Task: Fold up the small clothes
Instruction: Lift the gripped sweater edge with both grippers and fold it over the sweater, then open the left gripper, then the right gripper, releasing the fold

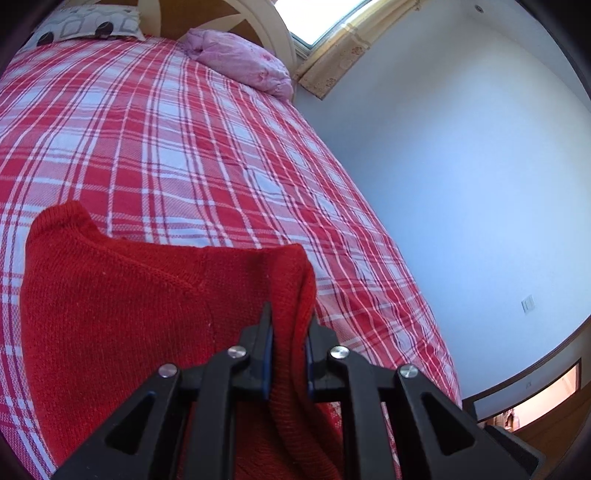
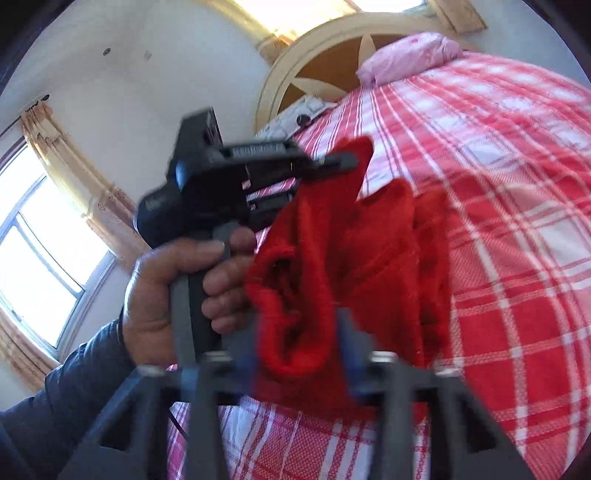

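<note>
One red knitted garment (image 1: 122,295) hangs at lower centre over the red-and-white checked bed cover (image 1: 192,147). The left gripper (image 1: 290,325) and the right gripper (image 2: 299,332) both pinch it. Two pillows lie at the top.

Open bed (image 1: 177,140): bare plaid sheet beyond the sweater (image 1: 122,306), clear up to the pillows.
Far end: grey pillow (image 1: 85,22), pink pillow (image 1: 240,59), headboard (image 1: 266,26).
Right side: wall (image 1: 461,166) close along the bed edge.
Near the sweater: left gripper (image 2: 343,160) and hand (image 2: 173,291) crowd its left side.

Red knit sweater (image 1: 122,295), red-white plaid bedsheet (image 1: 184,129)
</note>
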{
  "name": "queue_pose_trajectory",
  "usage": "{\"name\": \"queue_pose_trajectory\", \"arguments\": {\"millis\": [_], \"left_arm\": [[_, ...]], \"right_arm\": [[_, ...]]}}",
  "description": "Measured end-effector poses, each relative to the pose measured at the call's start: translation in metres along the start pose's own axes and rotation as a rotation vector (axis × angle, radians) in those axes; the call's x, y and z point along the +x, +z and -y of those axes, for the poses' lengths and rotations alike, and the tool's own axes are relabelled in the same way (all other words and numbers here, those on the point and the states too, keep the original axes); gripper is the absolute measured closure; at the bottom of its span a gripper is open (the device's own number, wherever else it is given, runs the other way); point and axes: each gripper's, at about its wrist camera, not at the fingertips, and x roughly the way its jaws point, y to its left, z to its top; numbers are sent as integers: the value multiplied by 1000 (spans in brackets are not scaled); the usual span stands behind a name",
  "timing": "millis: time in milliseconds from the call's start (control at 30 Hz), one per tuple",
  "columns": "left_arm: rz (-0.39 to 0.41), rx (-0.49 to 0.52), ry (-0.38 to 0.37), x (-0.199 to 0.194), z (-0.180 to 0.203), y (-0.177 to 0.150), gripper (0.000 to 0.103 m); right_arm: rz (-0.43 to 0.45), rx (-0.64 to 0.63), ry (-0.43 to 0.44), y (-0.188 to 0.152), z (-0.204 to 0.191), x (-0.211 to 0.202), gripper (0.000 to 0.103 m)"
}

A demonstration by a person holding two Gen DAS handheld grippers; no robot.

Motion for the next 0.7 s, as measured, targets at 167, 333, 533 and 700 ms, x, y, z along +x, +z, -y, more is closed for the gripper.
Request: {"name": "queue_pose_trajectory", "arguments": {"millis": [167,333,533,700], "left_arm": [[-19,24,-12,17,12,-2,90],[-27,117,140,43,25,-11,82],[55,236,147,2,55,-22,40],[155,384,220,-57,58,-52,13]], "right_arm": [[21,2,-55,-6,10,-16,87],[-22,105,-132,-13,47,-16,87],[-21,123,-164,-15,57,-30,86],[22,55,-220,-20,51,-48,80]]}}
